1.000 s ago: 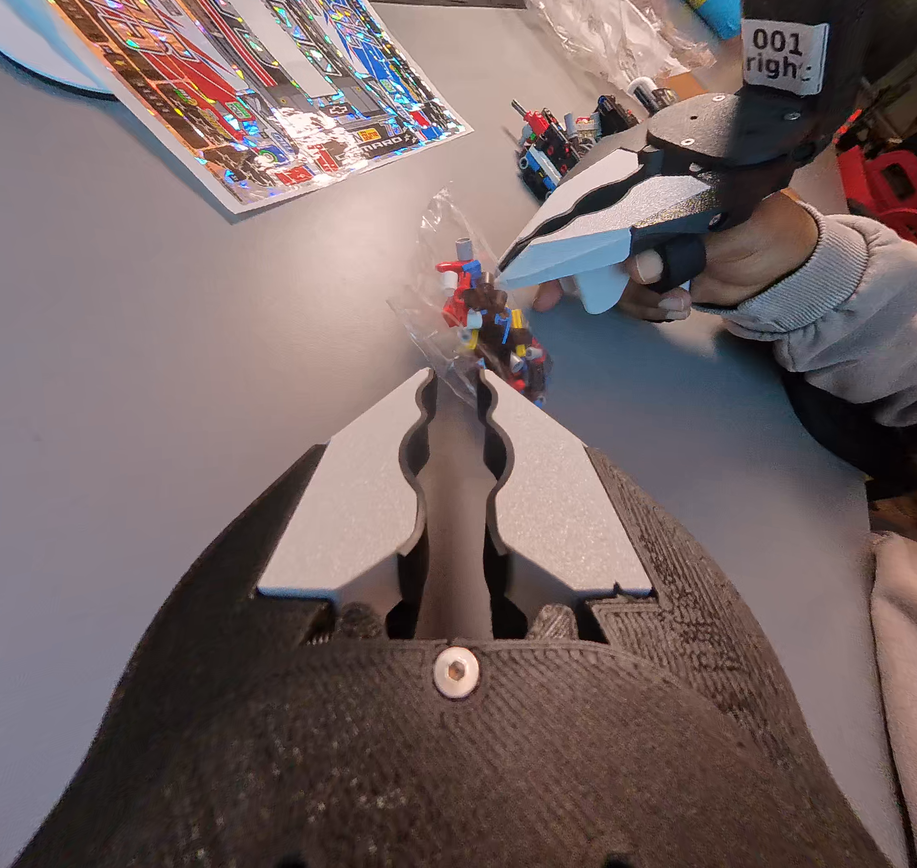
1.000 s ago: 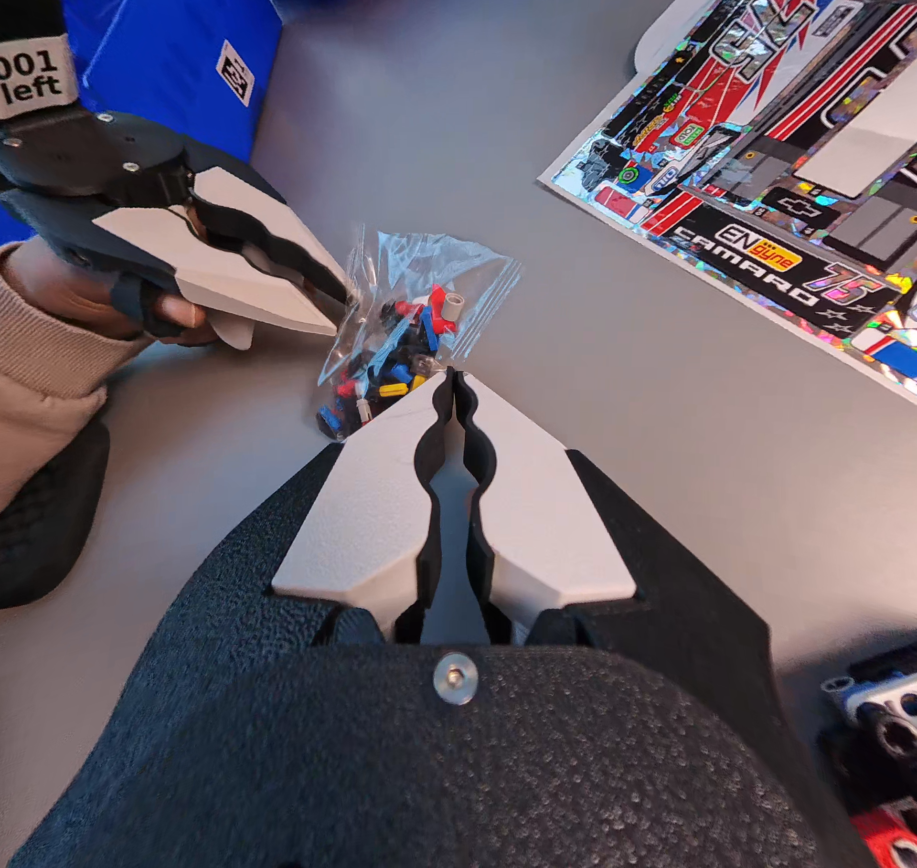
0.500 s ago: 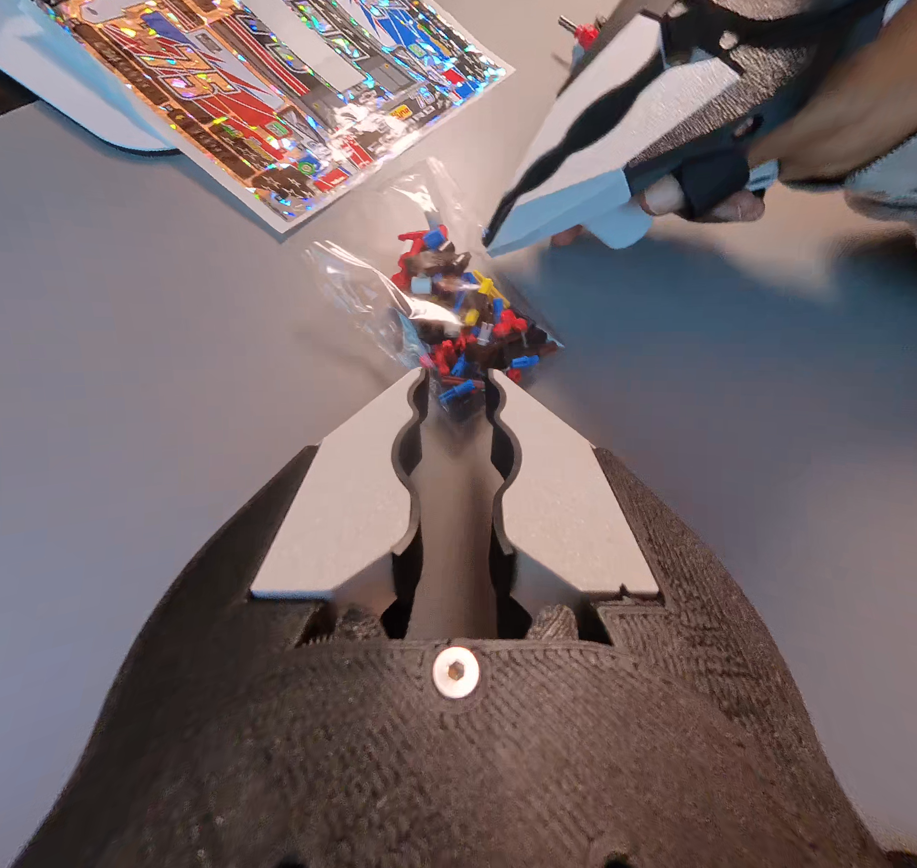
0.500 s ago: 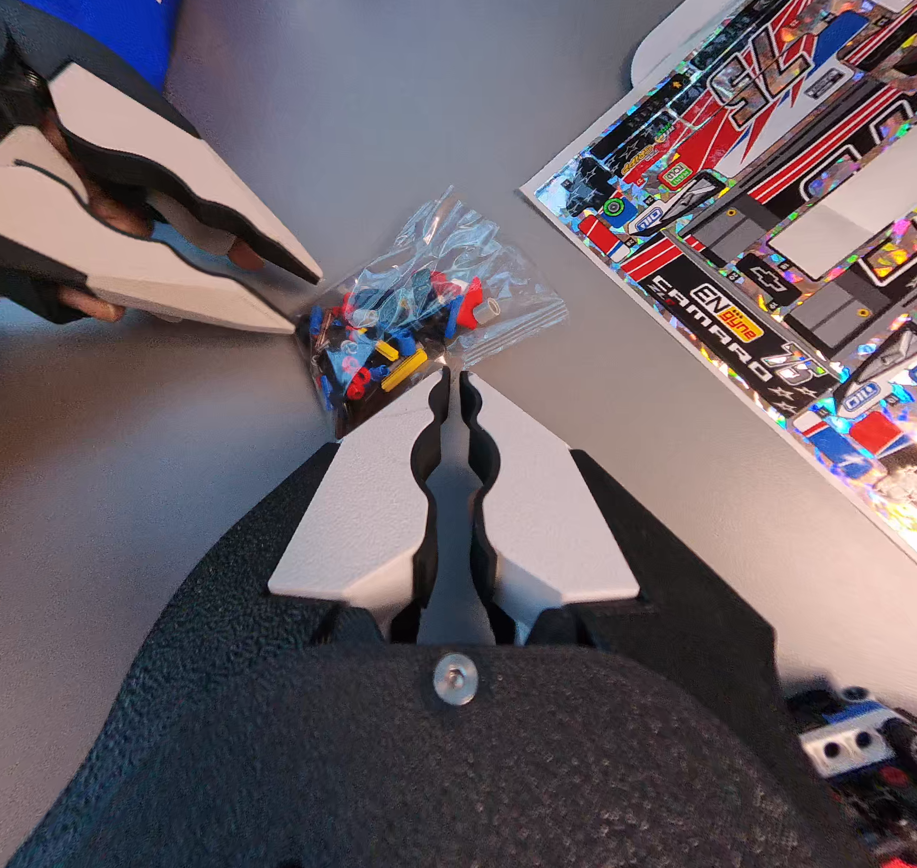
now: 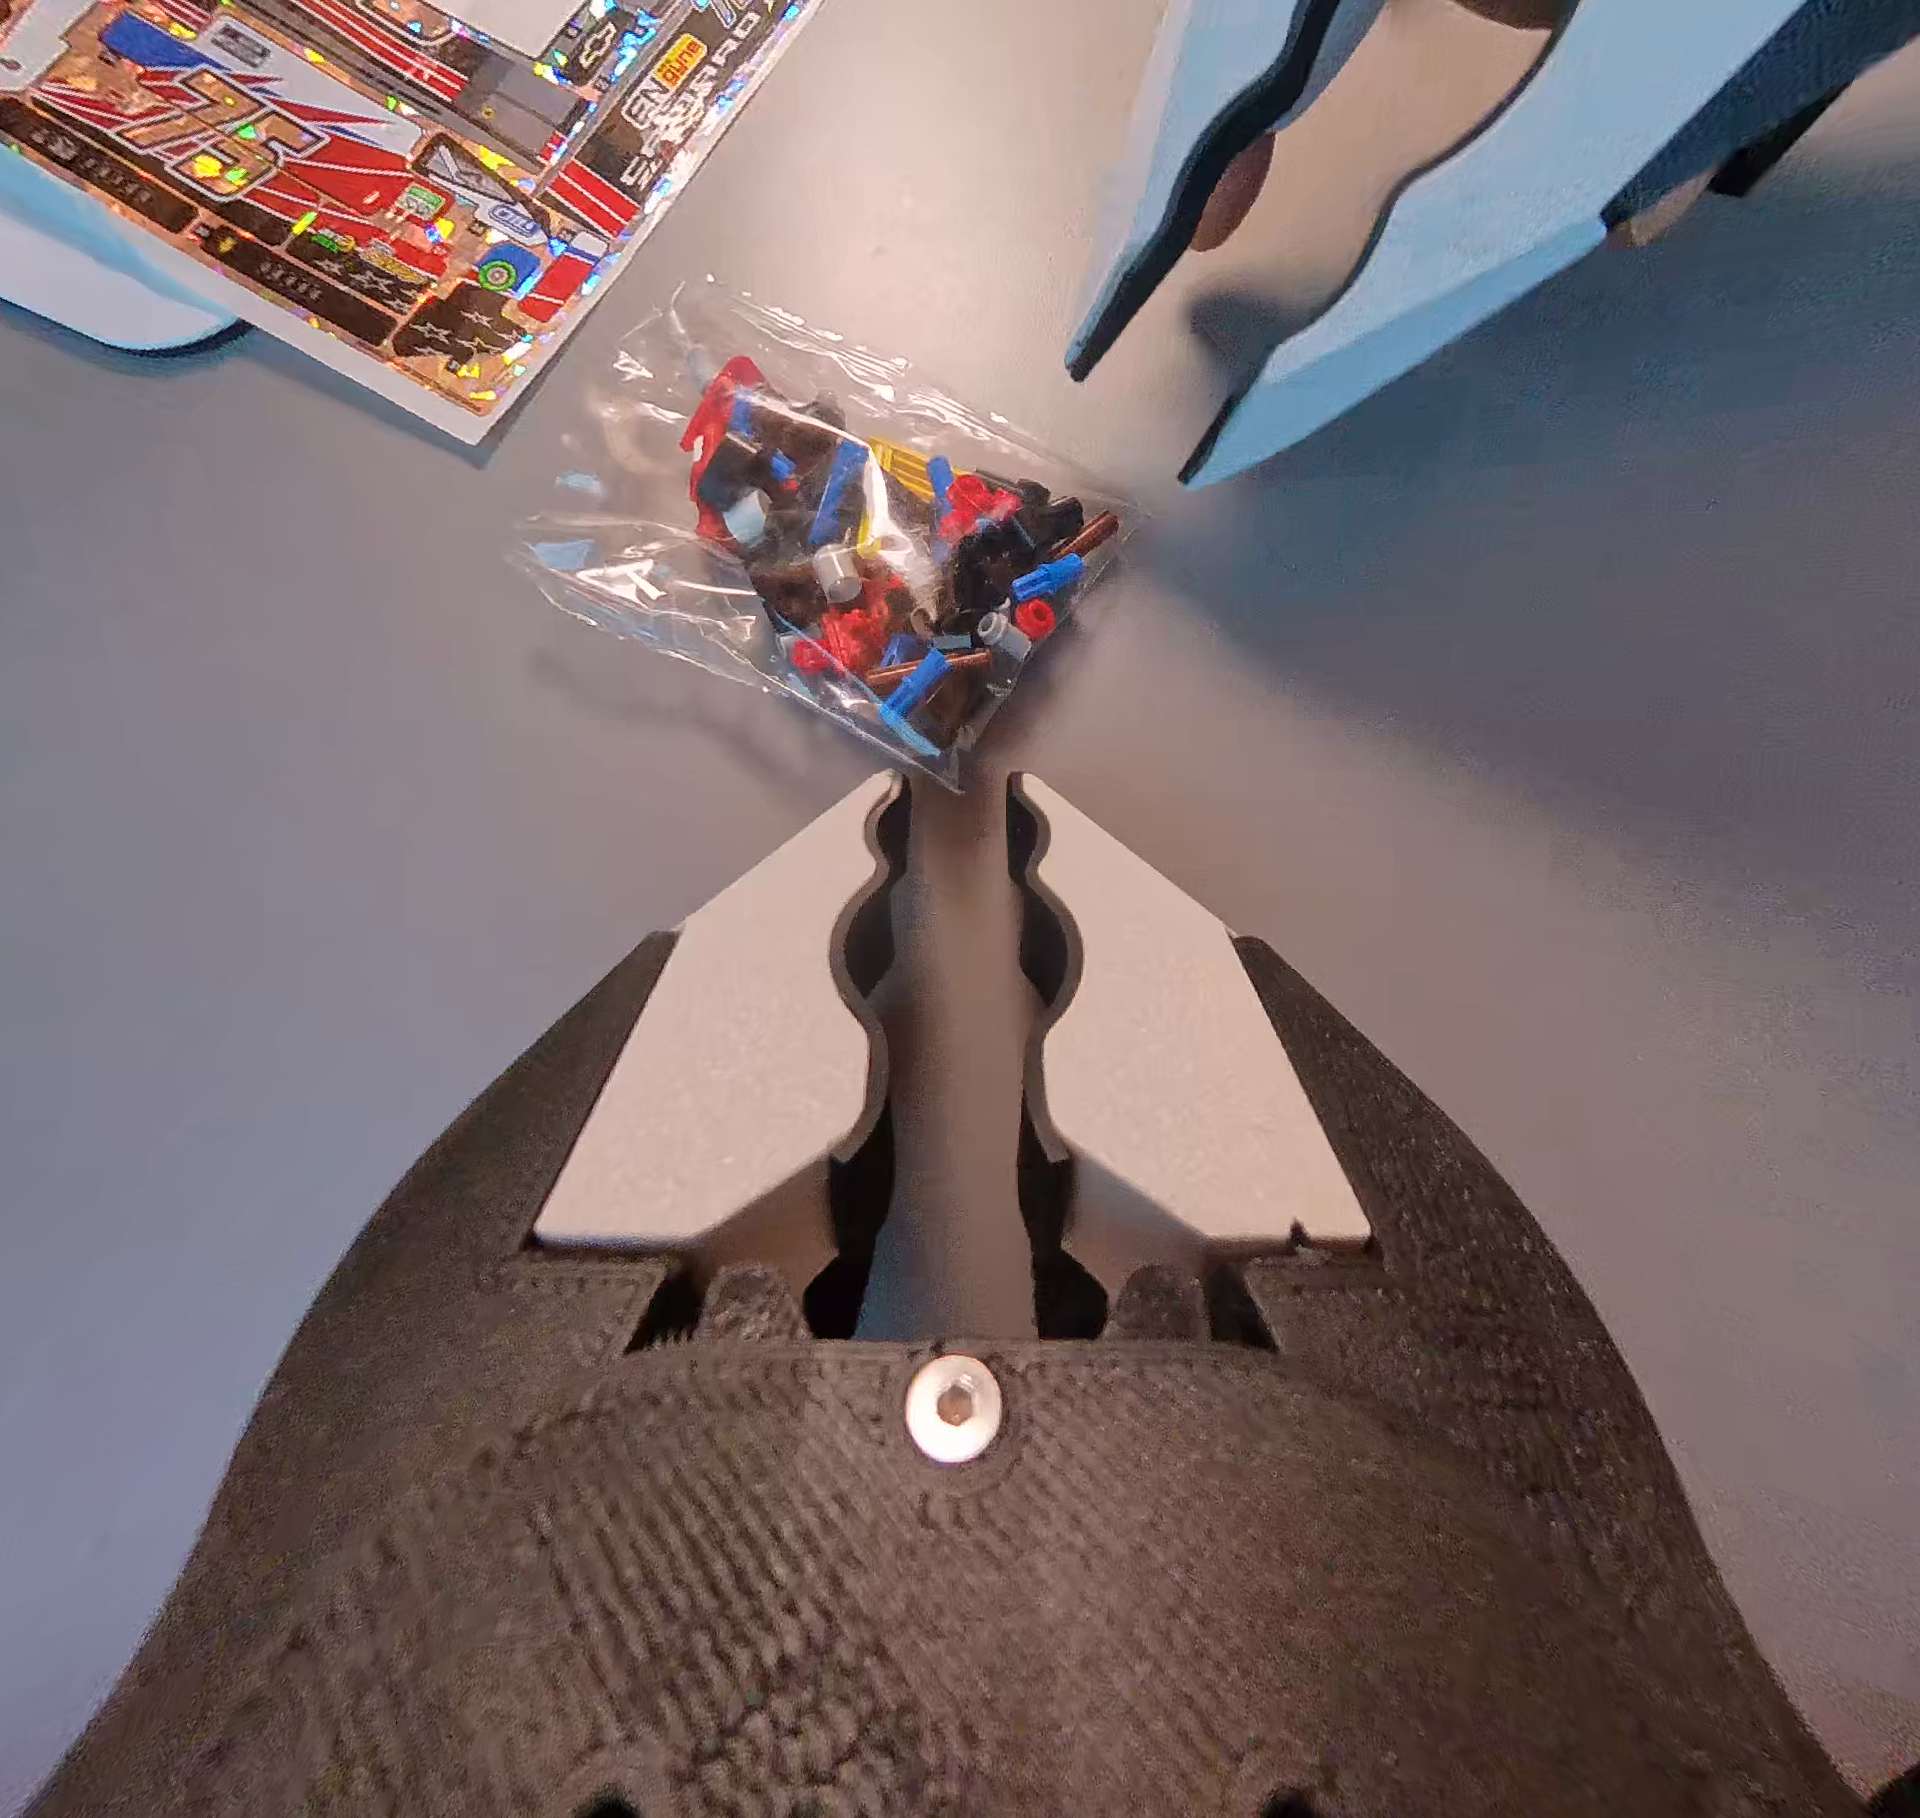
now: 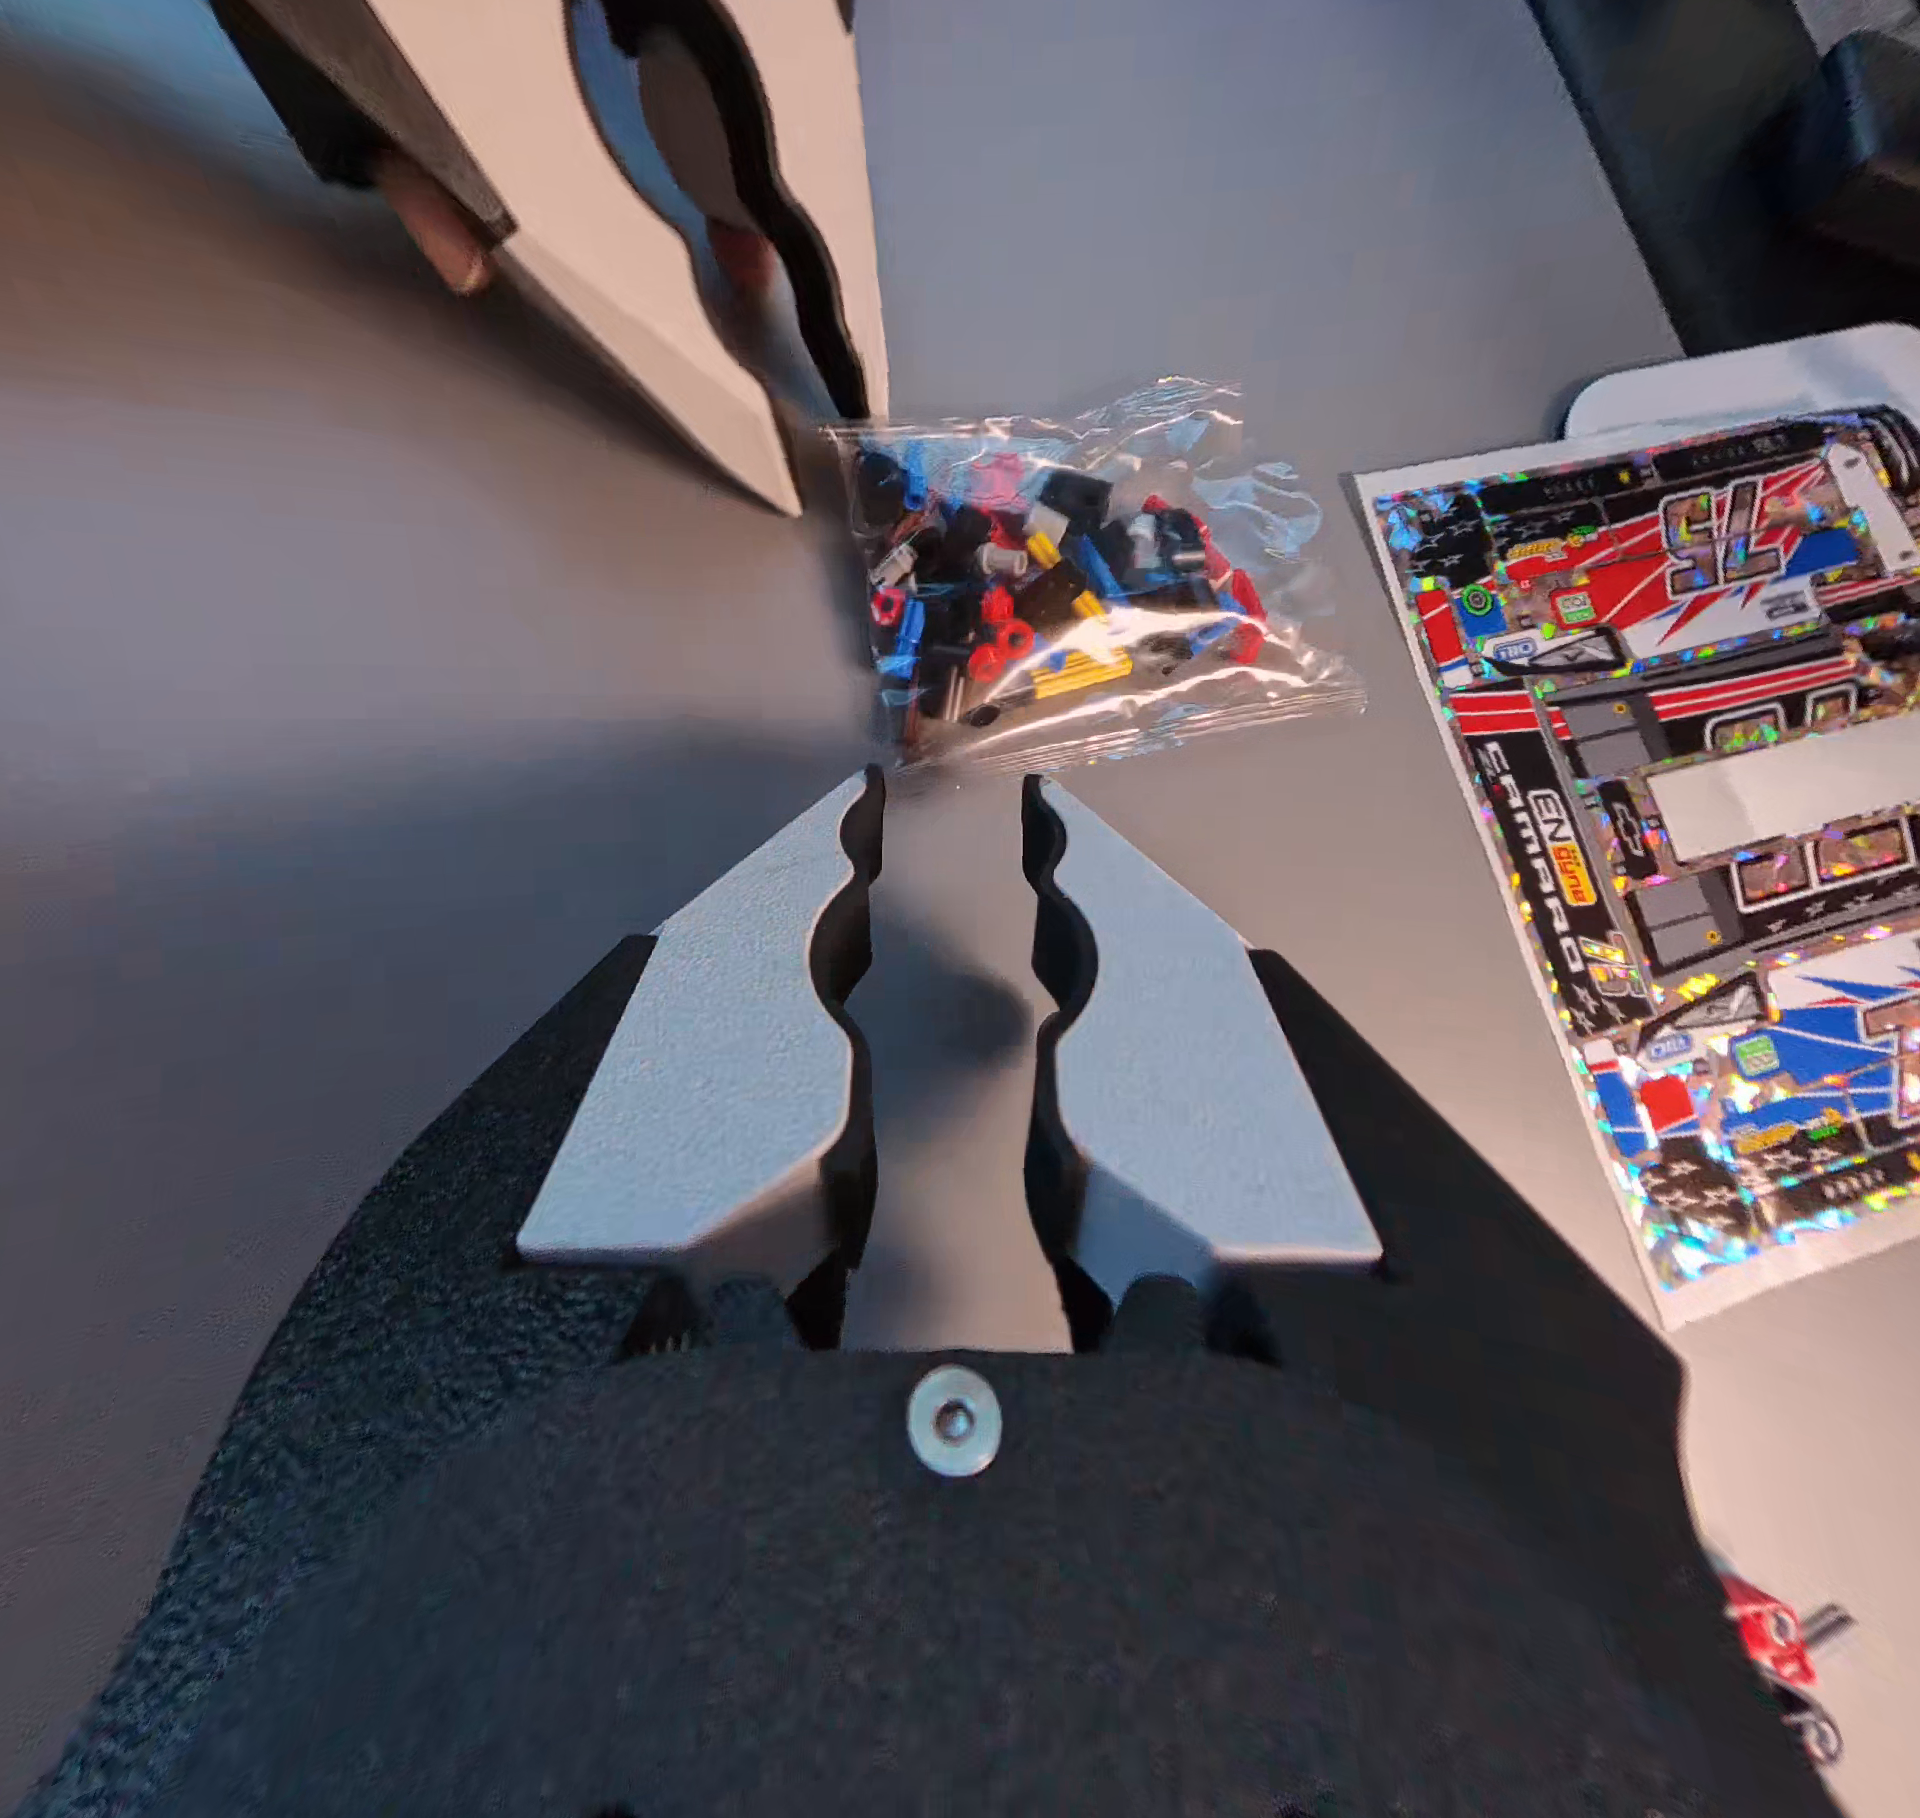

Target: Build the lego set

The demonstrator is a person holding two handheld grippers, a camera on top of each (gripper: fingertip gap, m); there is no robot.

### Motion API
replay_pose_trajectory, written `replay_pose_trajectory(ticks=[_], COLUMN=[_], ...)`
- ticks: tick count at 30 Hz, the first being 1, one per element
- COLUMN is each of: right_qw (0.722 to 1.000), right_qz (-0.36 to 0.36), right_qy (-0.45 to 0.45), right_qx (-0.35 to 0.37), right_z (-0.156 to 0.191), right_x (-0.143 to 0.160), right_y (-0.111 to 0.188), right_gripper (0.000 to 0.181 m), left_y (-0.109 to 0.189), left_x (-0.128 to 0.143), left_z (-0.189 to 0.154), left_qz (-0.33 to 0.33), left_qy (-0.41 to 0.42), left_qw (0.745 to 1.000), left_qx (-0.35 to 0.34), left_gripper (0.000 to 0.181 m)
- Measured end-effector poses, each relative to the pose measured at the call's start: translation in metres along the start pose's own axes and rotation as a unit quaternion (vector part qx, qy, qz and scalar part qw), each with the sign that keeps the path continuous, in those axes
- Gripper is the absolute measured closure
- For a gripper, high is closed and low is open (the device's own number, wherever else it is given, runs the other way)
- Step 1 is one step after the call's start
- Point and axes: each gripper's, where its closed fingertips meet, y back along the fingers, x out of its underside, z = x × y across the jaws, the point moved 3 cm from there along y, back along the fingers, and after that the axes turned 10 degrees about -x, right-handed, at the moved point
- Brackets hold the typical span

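Observation:
A clear plastic bag of small red, blue, black and yellow lego parts (image 5: 883, 563) lies flat on the grey table (image 5: 260, 833). My left gripper (image 5: 958, 781) is open by a narrow gap, and the bag's near corner lies right at its tips. My right gripper (image 6: 951, 779) is open wider, just short of the bag's (image 6: 1049, 584) near edge, touching nothing. Each gripper shows in the other's view: the right one (image 5: 1132, 426) open beside the bag's far right, the left one (image 6: 831, 459) at the bag's far left corner.
A shiny holographic sticker sheet (image 5: 416, 106) lies beside the bag and also shows in the right wrist view (image 6: 1683, 781). It partly rests on a white pad (image 6: 1714, 397). Loose red parts (image 6: 1777, 1643) sit at the near right. A dark object (image 6: 1766, 106) stands at the far right. There is about 8 cm between the tips of the two grippers.
Both grippers have tipped to look more steeply down and come closer over the bag. The right gripper's fingers, nearly together before, have opened. The bag now lies flatter on the table.

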Motion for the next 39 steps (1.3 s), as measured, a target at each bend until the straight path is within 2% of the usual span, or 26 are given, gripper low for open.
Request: replay_pose_trajectory(ticks=[3, 6, 13, 16, 19, 23, 29, 39], right_qw=[0.999, 0.999, 0.999, 0.998, 0.995, 0.994, 0.993, 0.994], right_qz=[0.034, 0.039, 0.042, 0.04, 0.05, 0.058, 0.067, 0.074], right_qy=[0.03, 0.027, 0.015, 0.036, 0.076, 0.085, 0.093, 0.085], right_qx=[-0.001, 0.005, 0.014, 0.026, 0.041, 0.022, 0.007, -0.015], right_z=[0.009, 0.009, 0.001, 0.0, 0.0, 0.0, -0.005, -0.002], right_x=[0.001, -0.004, -0.003, -0.003, -0.002, -0.007, -0.018, -0.028], right_y=[-0.009, -0.015, -0.016, -0.017, -0.017, -0.012, -0.002, 0.007], right_gripper=[0.154, 0.161, 0.166, 0.173, 0.181, 0.181, 0.181, 0.181], left_y=[-0.001, -0.002, 0.003, 0.003, 0.003, 0.005, 0.015, 0.021], left_x=[-0.001, -0.003, -0.008, -0.008, -0.007, -0.006, -0.017, -0.026], left_z=[0.002, 0.003, 0.005, 0.004, 0.002, 0.002, 0.005, 0.007], left_qz=[-0.008, -0.017, -0.036, -0.035, -0.031, -0.023, -0.048, -0.072], left_qy=[0.001, 0.013, 0.039, 0.041, 0.033, -0.005, -0.048, -0.086], left_qw=[1.0, 1.0, 0.999, 0.998, 0.999, 1.0, 0.996, 0.99], left_qx=[-0.009, -0.008, 0.005, 0.014, 0.013, -0.012, -0.053, -0.085], left_gripper=[0.173, 0.179, 0.181, 0.181, 0.181, 0.18, 0.164, 0.175])
